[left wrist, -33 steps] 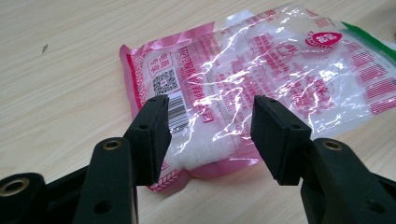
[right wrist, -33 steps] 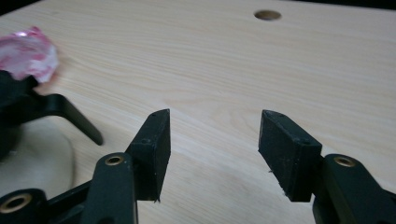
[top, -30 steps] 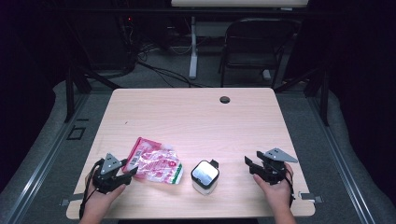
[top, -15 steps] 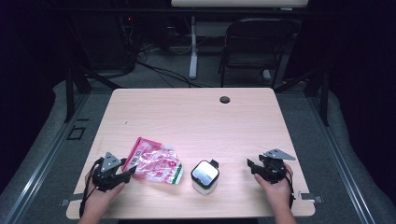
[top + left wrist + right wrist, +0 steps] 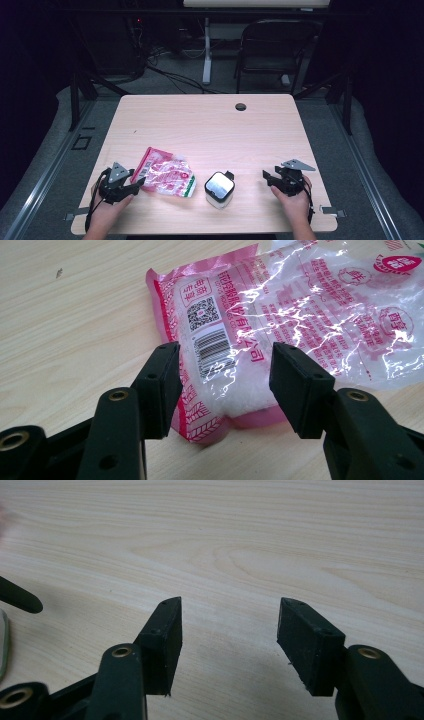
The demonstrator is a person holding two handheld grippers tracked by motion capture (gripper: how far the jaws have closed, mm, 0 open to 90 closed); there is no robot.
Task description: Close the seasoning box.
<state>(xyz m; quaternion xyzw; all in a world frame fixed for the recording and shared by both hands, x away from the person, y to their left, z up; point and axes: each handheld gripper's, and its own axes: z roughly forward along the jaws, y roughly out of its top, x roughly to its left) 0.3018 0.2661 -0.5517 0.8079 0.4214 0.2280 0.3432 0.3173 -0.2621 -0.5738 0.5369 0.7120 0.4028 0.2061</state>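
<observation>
A pink and clear plastic food bag (image 5: 167,175) with white contents lies flat on the wooden table (image 5: 210,130), left of centre near the front. My left gripper (image 5: 137,184) rests at the bag's near-left corner. In the left gripper view that gripper (image 5: 225,385) is open, and the barcode end of the bag (image 5: 300,305) lies between and beyond the jaws, with the pads clear of it. My right gripper (image 5: 266,177) sits near the front right, pointing left. It is open (image 5: 227,630) over bare wood.
A small white square container (image 5: 219,189) with a black handle stands between the two grippers, right of the bag; its edge (image 5: 2,640) shows at the far left of the right gripper view. A cable hole (image 5: 240,106) sits near the table's far edge. A chair (image 5: 275,45) stands behind the table.
</observation>
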